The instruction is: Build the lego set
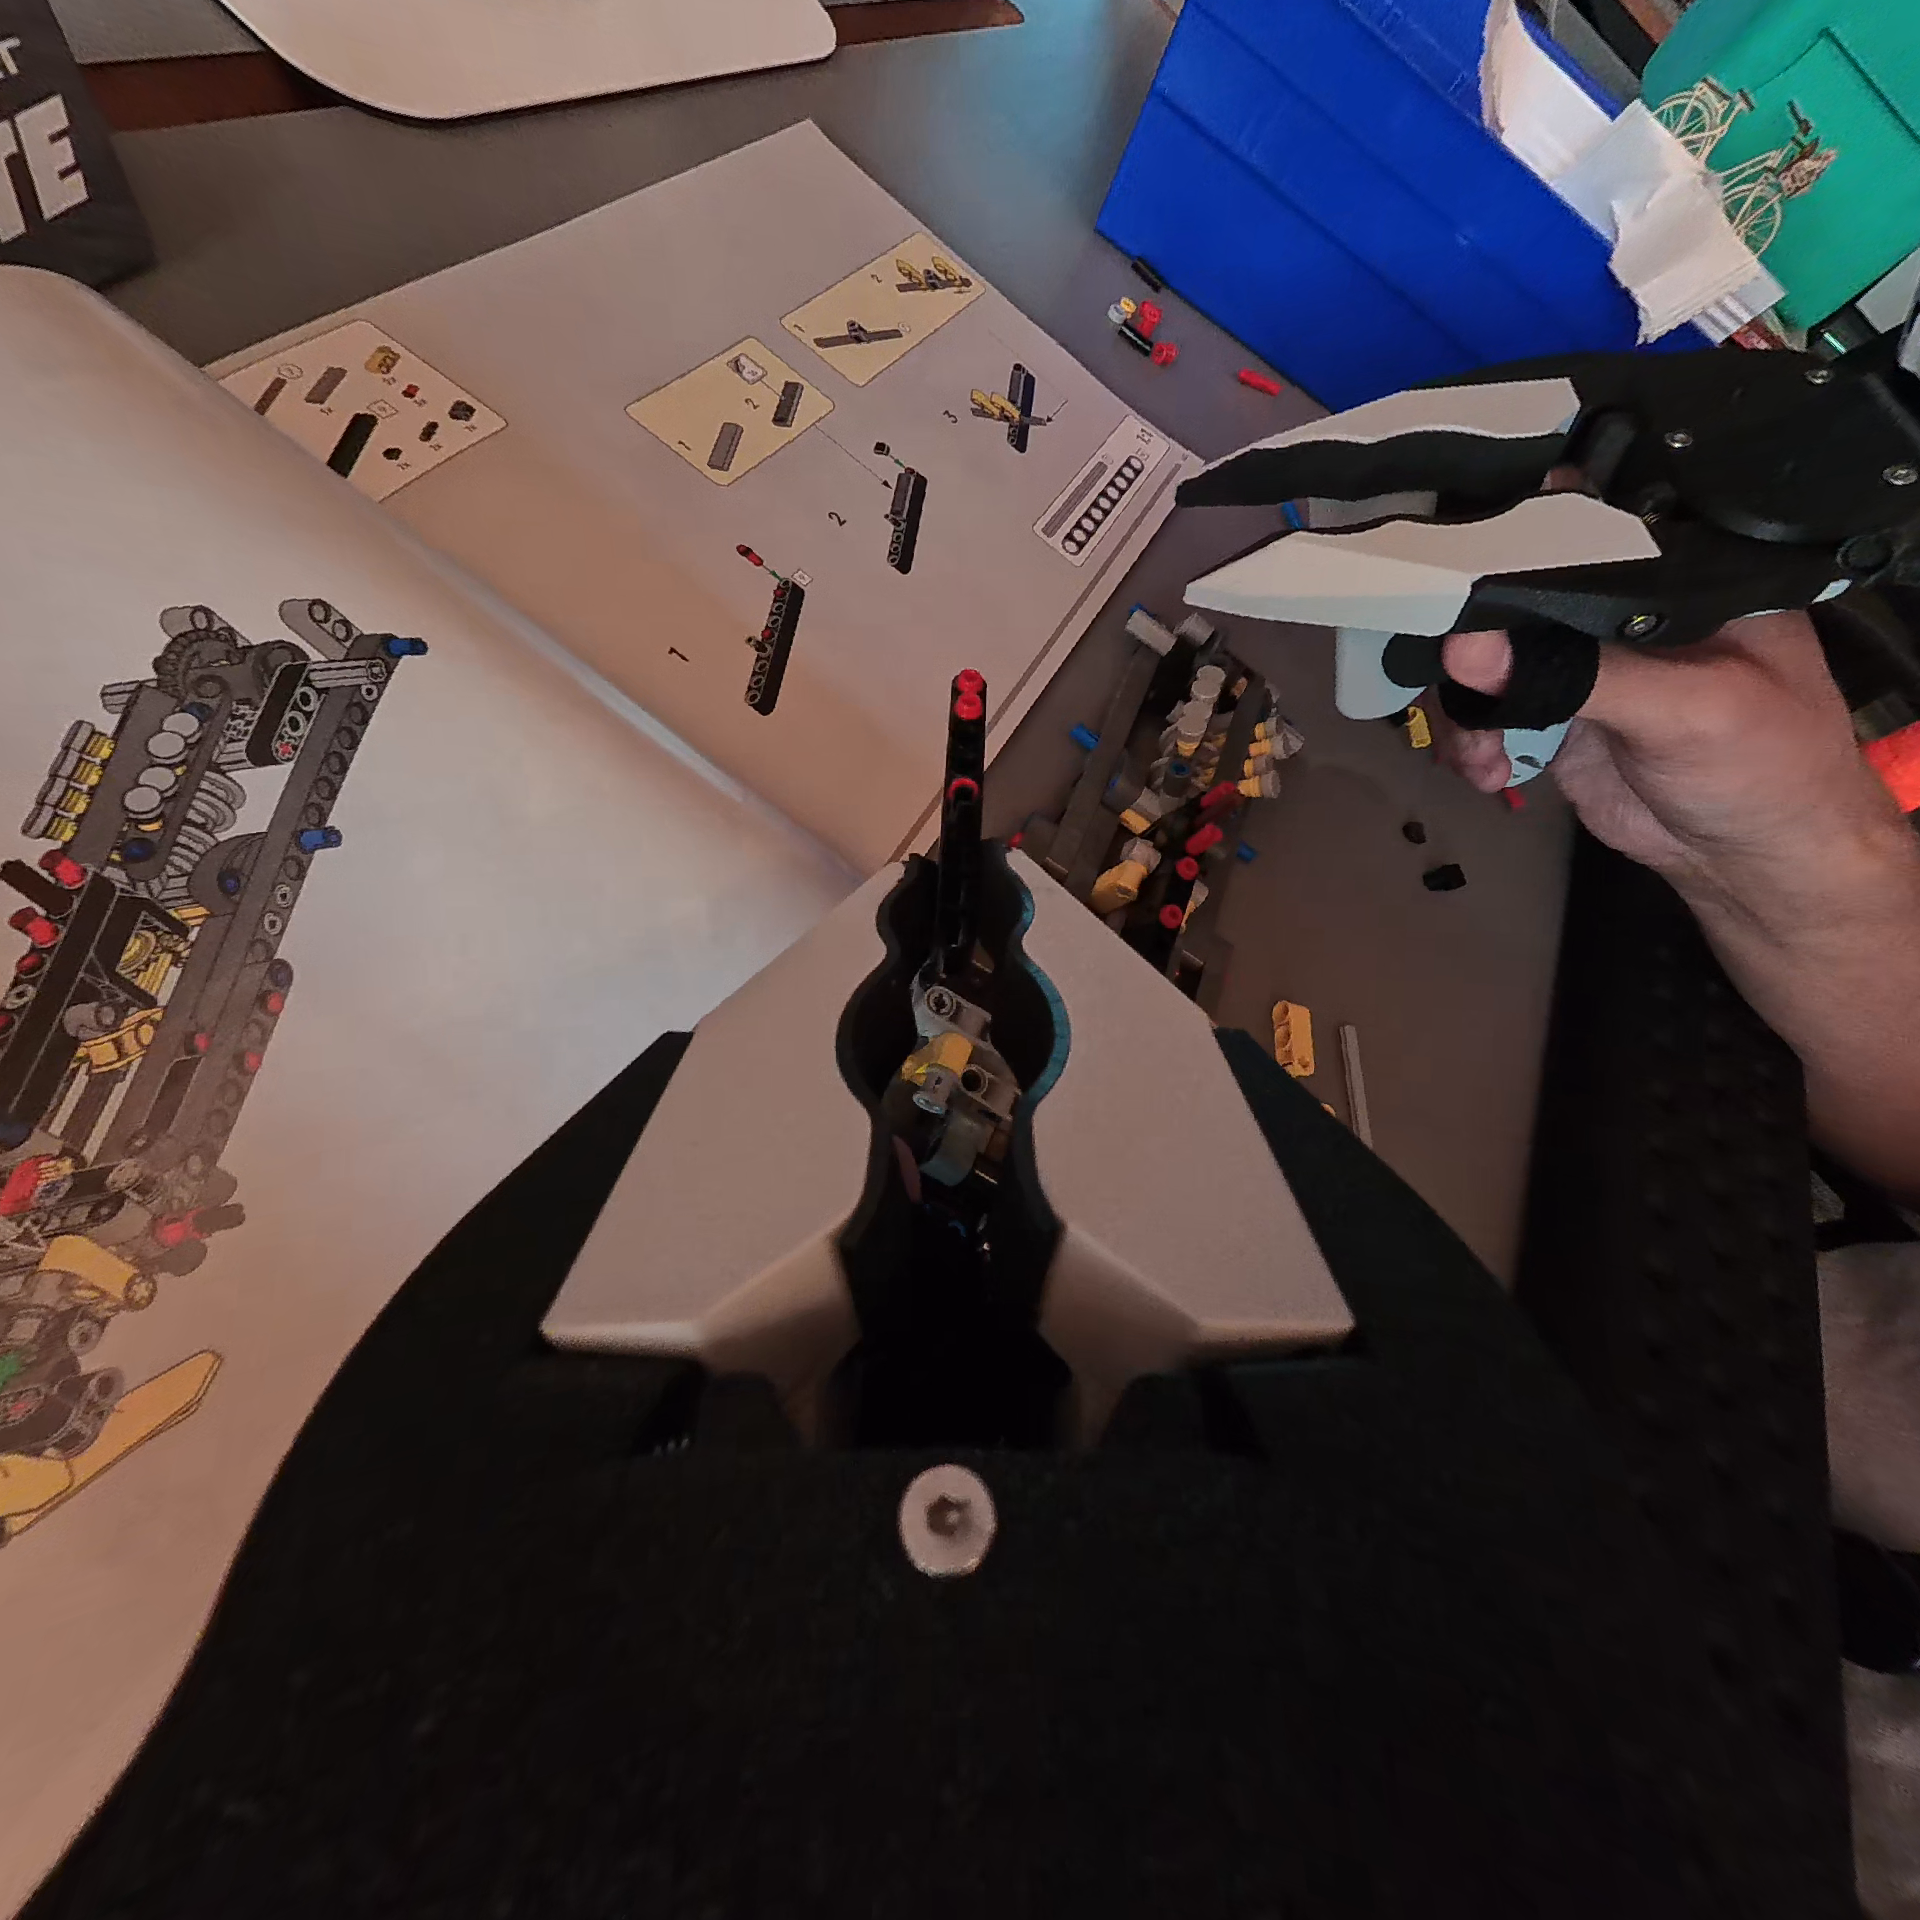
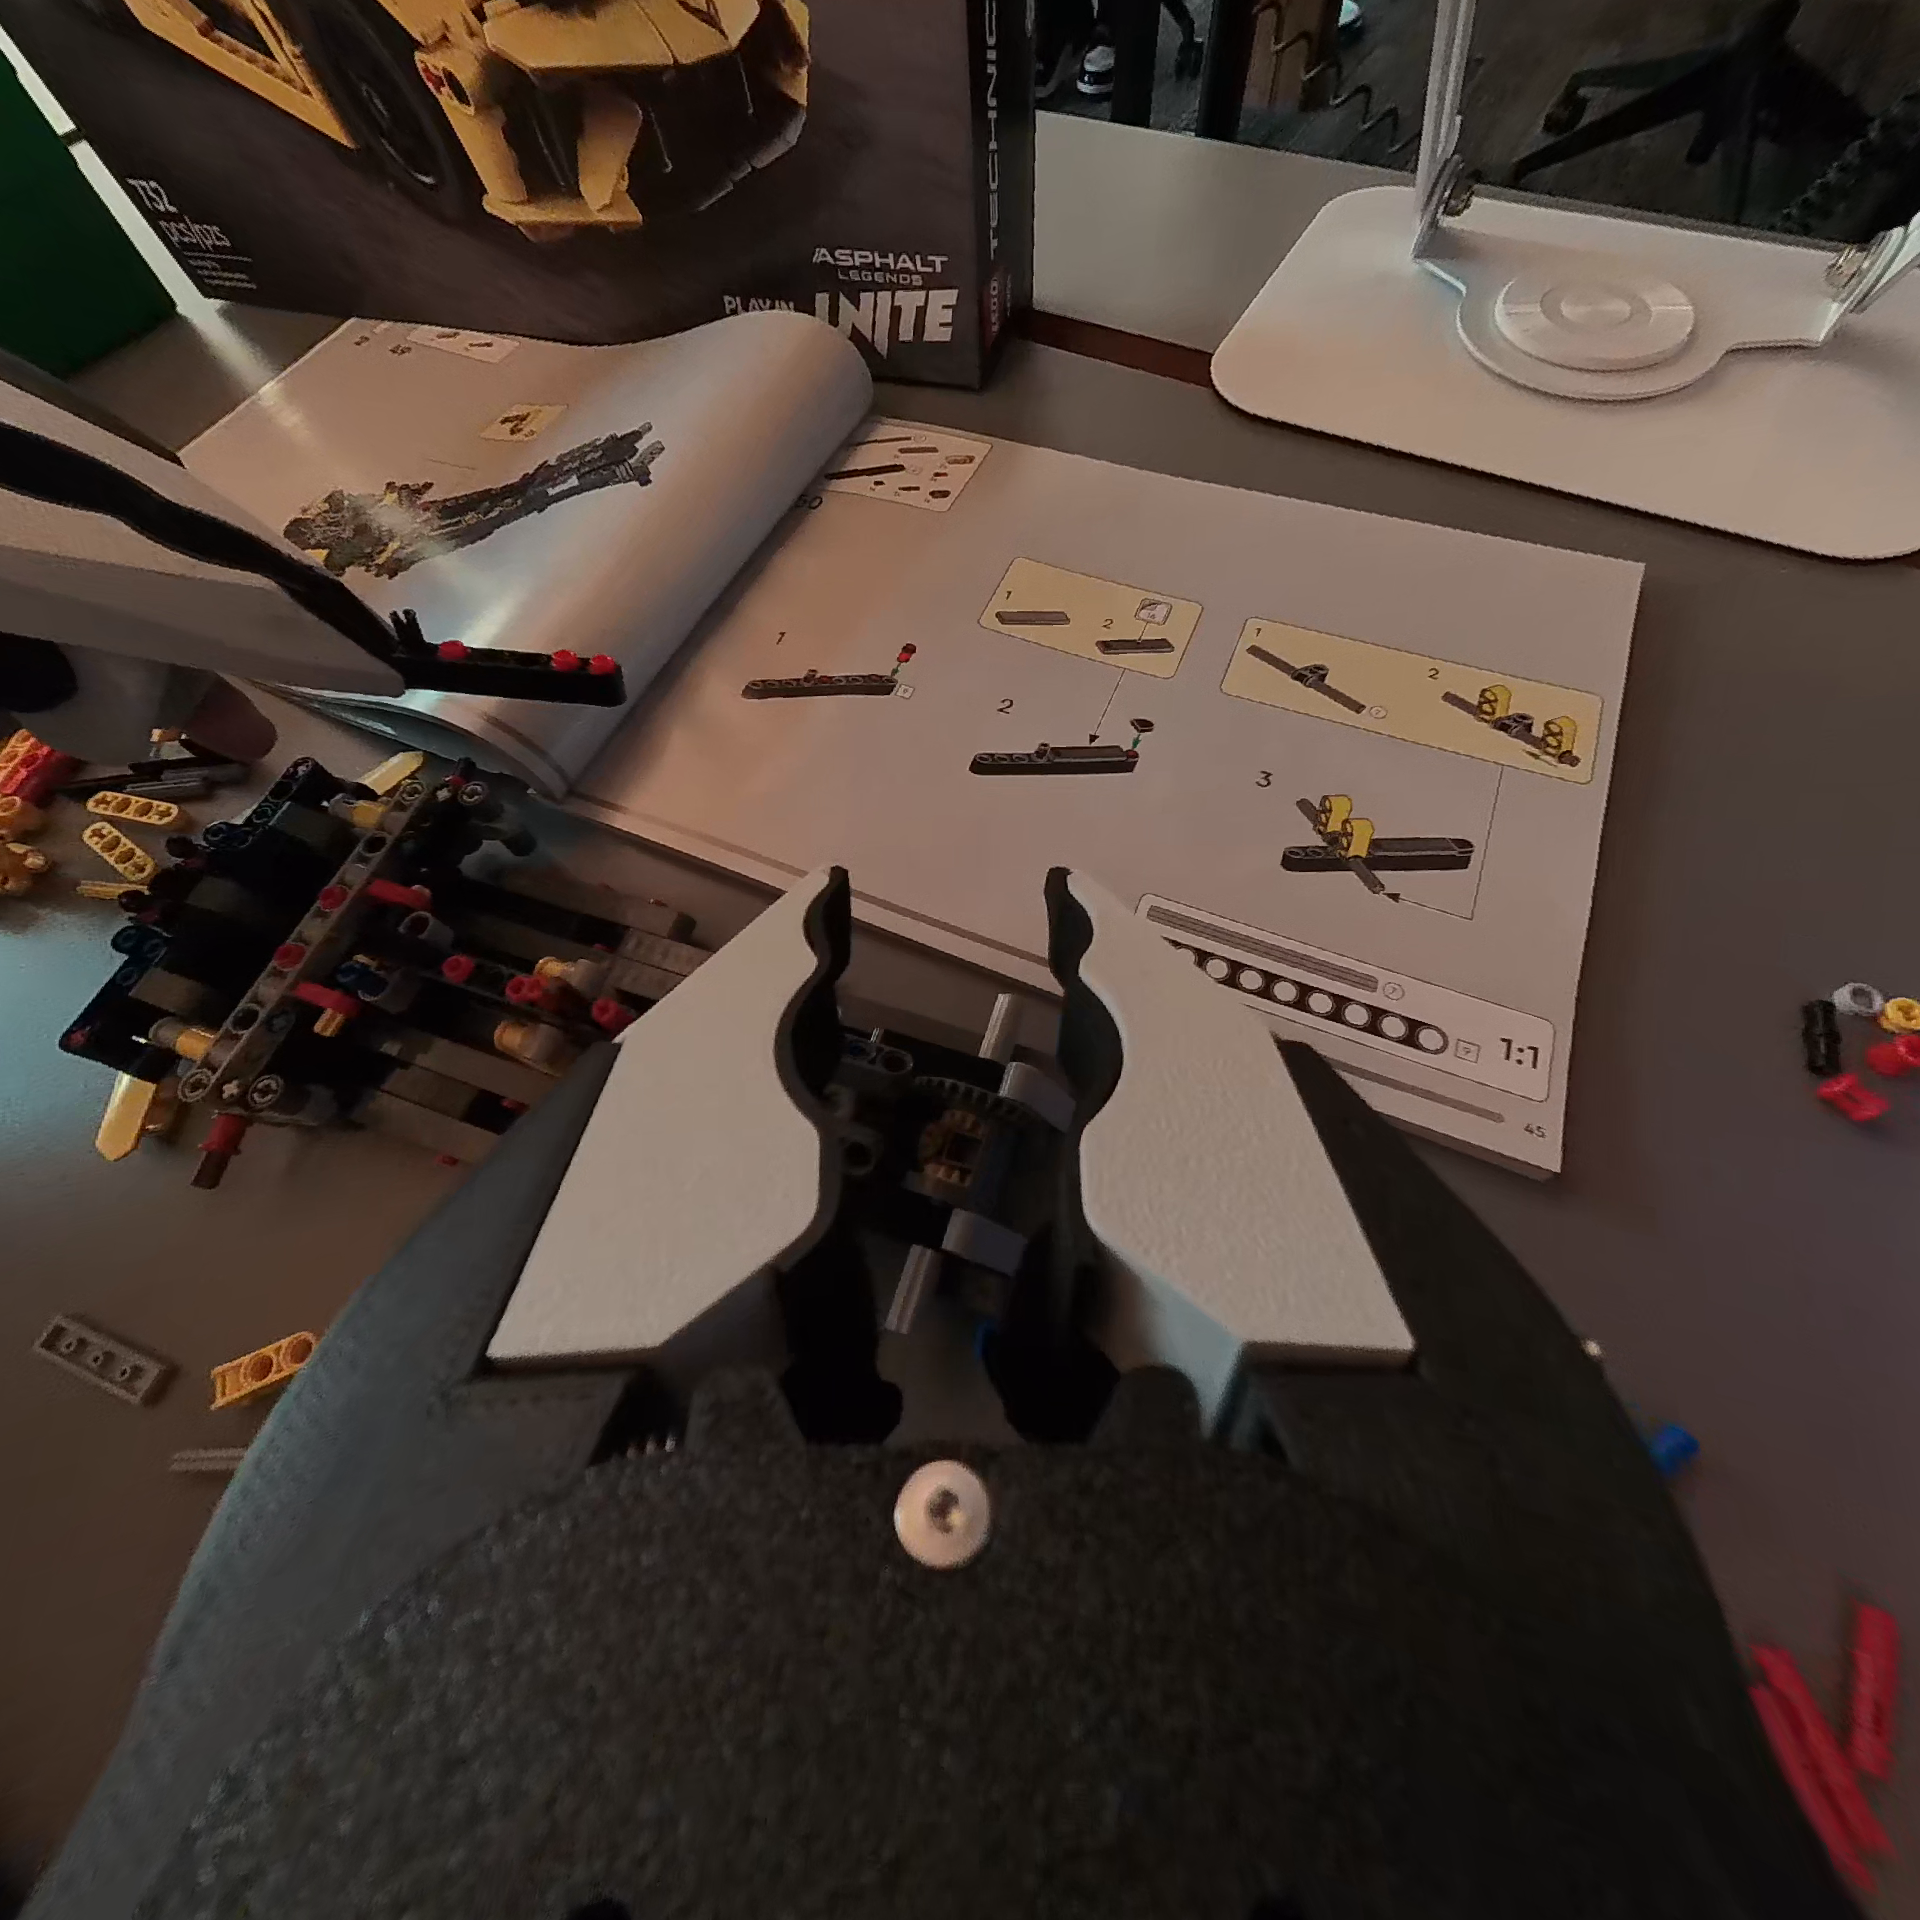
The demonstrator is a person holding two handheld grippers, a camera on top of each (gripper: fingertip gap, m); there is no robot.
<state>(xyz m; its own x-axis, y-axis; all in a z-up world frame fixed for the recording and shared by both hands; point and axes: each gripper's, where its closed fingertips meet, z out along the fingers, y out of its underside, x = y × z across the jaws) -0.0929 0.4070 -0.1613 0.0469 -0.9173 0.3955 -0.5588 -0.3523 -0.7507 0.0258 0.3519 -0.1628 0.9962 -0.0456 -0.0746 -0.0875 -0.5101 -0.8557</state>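
My left gripper (image 1: pixel 956 868) is shut on a black beam (image 1: pixel 961 769) with red pins, which sticks out forward past the fingertips over the open instruction booklet (image 1: pixel 623 499). Grey and yellow parts show in the gap behind the beam; I cannot tell whether they are joined to it. The right wrist view shows the left gripper (image 2: pixel 390 665) and the beam (image 2: pixel 520 670) at the left. My right gripper (image 2: pixel 945 883) is open and empty, above the table near the booklet (image 2: pixel 1143 727). It shows in the left wrist view (image 1: pixel 1190 545), to the right of the beam. The partly built chassis (image 2: pixel 343 966) lies below.
The set's box (image 2: pixel 623 156) stands behind the booklet. A white stand base (image 2: pixel 1558 364) is at the back right. A blue bin (image 1: pixel 1351 208) stands beyond small loose parts (image 1: pixel 1143 327). Loose yellow, grey and red pieces (image 2: pixel 1860 1049) lie around the chassis (image 1: pixel 1174 821).
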